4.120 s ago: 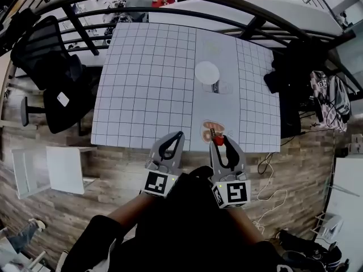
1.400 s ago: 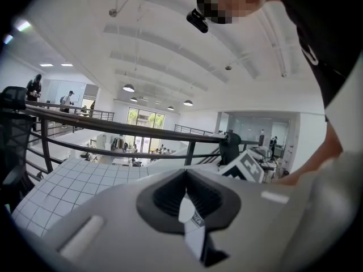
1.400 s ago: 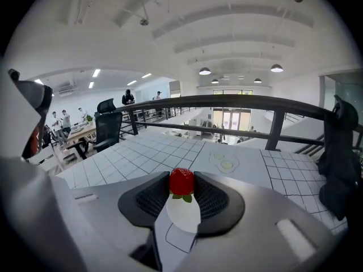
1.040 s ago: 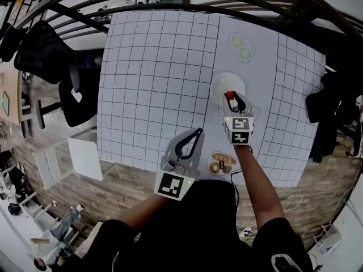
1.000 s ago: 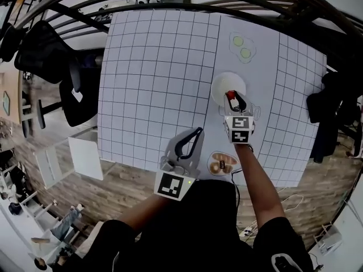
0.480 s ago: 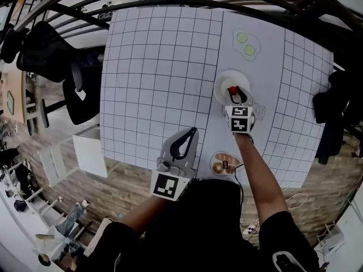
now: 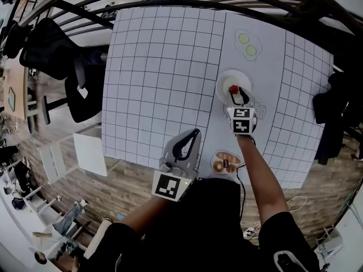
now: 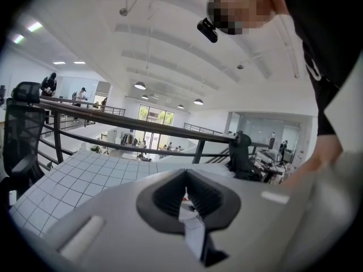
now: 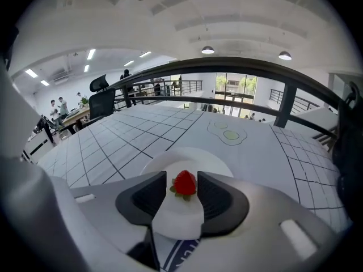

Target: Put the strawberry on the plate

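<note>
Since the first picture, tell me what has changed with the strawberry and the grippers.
The right gripper carried the strawberry from the table's near edge out to the white plate and lowered it. Its jaws have just been opening: the strawberry now lies on the plate between them, let go. The left gripper stays shut and empty by the near edge; the plate kept its place.

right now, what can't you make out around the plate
- plate, near edge: head view, covered by the right hand-held gripper, whose jaws have just been opening either side of the strawberry.
- printed picture near the table edge: head view, too small to identify.
- people at far desks: right gripper view, too small.
</note>
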`<act>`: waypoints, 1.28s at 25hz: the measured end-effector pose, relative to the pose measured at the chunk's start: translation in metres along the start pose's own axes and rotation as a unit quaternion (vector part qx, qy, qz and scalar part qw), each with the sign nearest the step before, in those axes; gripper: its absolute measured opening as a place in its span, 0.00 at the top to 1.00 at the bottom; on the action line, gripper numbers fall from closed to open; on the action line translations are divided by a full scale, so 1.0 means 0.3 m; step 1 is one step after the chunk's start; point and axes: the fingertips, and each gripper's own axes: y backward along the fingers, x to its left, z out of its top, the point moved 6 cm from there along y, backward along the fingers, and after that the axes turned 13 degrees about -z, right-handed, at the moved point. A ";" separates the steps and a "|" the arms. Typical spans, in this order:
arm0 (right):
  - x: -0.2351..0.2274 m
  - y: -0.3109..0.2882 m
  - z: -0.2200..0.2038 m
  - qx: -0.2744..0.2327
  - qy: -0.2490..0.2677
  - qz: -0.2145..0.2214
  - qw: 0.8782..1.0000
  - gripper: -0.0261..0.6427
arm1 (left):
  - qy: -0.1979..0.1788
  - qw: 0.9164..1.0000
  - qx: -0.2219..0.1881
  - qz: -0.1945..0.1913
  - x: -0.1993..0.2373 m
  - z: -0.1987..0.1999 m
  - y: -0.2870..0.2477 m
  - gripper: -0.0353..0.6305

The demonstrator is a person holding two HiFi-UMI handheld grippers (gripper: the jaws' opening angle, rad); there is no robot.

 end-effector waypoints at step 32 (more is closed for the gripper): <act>0.148 0.916 0.120 -0.146 -0.009 -0.038 0.988 0.71 | -0.059 0.991 -0.099 -0.073 -0.250 0.093 0.409 0.94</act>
